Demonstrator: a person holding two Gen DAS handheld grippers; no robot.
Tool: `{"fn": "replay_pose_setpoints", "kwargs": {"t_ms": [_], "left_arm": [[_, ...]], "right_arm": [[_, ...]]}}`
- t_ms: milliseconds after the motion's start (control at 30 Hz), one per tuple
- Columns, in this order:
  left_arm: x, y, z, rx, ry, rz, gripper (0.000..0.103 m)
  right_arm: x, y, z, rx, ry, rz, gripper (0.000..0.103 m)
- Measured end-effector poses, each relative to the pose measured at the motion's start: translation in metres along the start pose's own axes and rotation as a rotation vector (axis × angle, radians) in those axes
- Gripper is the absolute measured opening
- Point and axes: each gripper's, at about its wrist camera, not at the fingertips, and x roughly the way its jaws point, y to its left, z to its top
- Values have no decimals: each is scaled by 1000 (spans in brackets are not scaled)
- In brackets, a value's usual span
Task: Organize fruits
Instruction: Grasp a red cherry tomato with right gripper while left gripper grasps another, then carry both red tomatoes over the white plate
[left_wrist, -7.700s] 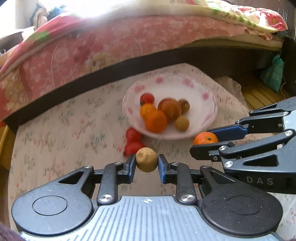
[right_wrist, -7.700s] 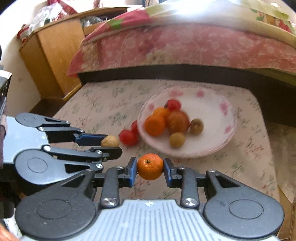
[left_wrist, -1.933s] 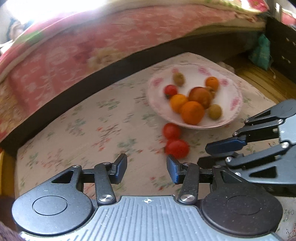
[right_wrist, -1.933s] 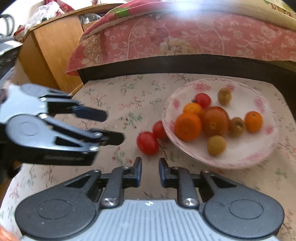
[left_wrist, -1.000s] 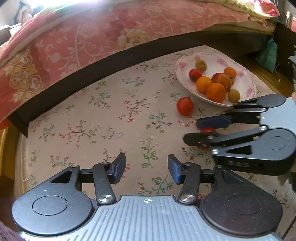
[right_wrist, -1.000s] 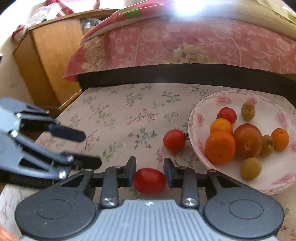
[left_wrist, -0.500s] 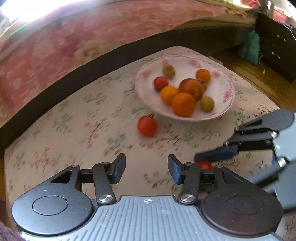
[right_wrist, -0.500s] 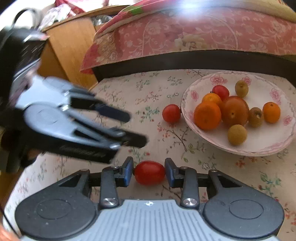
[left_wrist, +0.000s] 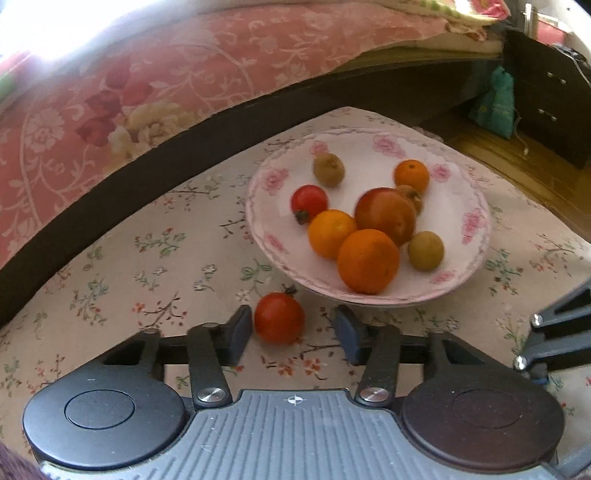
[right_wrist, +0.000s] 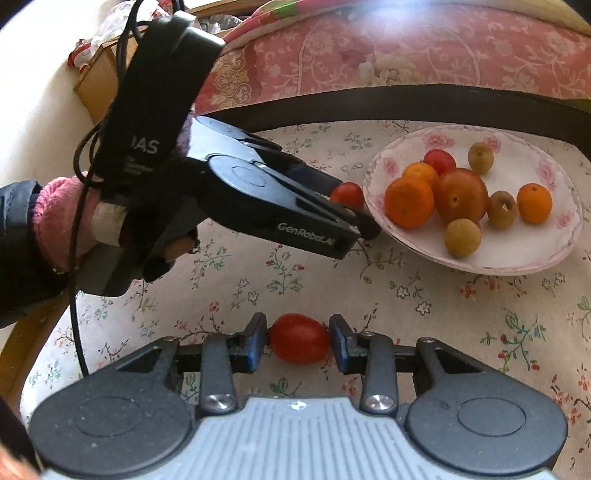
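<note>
Left gripper (left_wrist: 291, 334): jaws spread wide, nothing clamped. A round red tomato (left_wrist: 279, 318) lies on the floral tablecloth (left_wrist: 147, 266) between the two fingers, close against the left finger's pad and well clear of the right one. Whether the left pad actually touches it cannot be told. The tomato sits just off the near rim of the plate (left_wrist: 476, 221), stem end turned toward the plate.

Same tomato from the right wrist camera (right_wrist: 346, 195): partly hidden behind the left gripper's fingertips (right_wrist: 352, 221), right beside the plate's left rim (right_wrist: 373, 199). The person's left hand (right_wrist: 110, 221) in a dark fingerless glove with a pink cuff grips the handle; a black cable runs down from it.

Right gripper (right_wrist: 298, 343): closed on an oval red tomato (right_wrist: 299, 338), a pad pressing each end, fruit held lengthwise across the gap. It hangs over the tablecloth, well short of the plate, which lies ahead and to the right. In the left wrist view only the edge of the right gripper shows at the far right (left_wrist: 554, 339).

On the plate, left wrist view: a large orange (left_wrist: 368, 260) nearest, a smaller orange (left_wrist: 330, 233) beside it, a big reddish-orange fruit (left_wrist: 386, 214) behind, a small red tomato (left_wrist: 308, 201), a small mandarin (left_wrist: 411, 176), and two visible small brownish-green fruits (left_wrist: 328, 169) (left_wrist: 425, 250). A third brownish fruit (left_wrist: 412, 195) is mostly hidden behind the big one.

A bed with a pink floral cover (left_wrist: 166, 85) stands beyond the table.
</note>
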Motion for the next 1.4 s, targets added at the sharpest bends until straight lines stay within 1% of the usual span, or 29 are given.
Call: {"fn": "replay_pose_setpoints", "kwargs": {"t_ms": [100, 133, 200, 267, 400, 567, 667, 733, 800, 867, 967, 1033, 1133, 1400], "left_arm": [[0, -5, 1, -2, 8, -1, 38], [0, -8, 2, 1, 14, 2, 35], [-2, -14, 3, 18, 29, 16, 35], [-8, -19, -1, 31, 49, 27, 35], [-29, -27, -17, 23, 93, 37, 35], [-59, -37, -37, -29, 132, 38, 35], [-68, -50, -50, -40, 161, 36, 35], [-71, -57, -60, -45, 178, 44, 36], [-75, -62, -66, -56, 170, 64, 36], [-78, -63, -68, -92, 162, 79, 39], [-77, -71, -70, -77, 143, 109, 39], [-75, -72, -69, -85, 139, 111, 43], [-75, -75, -70, -81, 133, 129, 46], [-78, -77, -73, -137, 135, 148, 48]], "right_arm": [[0, -1, 1, 6, 7, 2, 38], [0, 0, 2, 1, 13, -1, 38], [-3, 2, 2, -18, 22, -10, 38], [-5, 3, 3, -42, 24, -20, 38], [-22, 4, -2, -71, 28, -24, 38], [-37, 3, -6, -106, 31, -31, 38], [-38, 2, -14, -128, 53, -50, 38], [-36, 1, -21, -136, 69, -47, 38], [-33, 0, -27, -149, 86, -35, 38], [-33, 0, -31, -154, 80, -27, 39], [-32, 2, -30, -174, 90, -24, 39], [-32, 0, -30, -173, 93, -18, 39], [-35, -1, -32, -178, 96, -7, 42], [-38, 0, -33, -197, 112, -2, 43]]}}
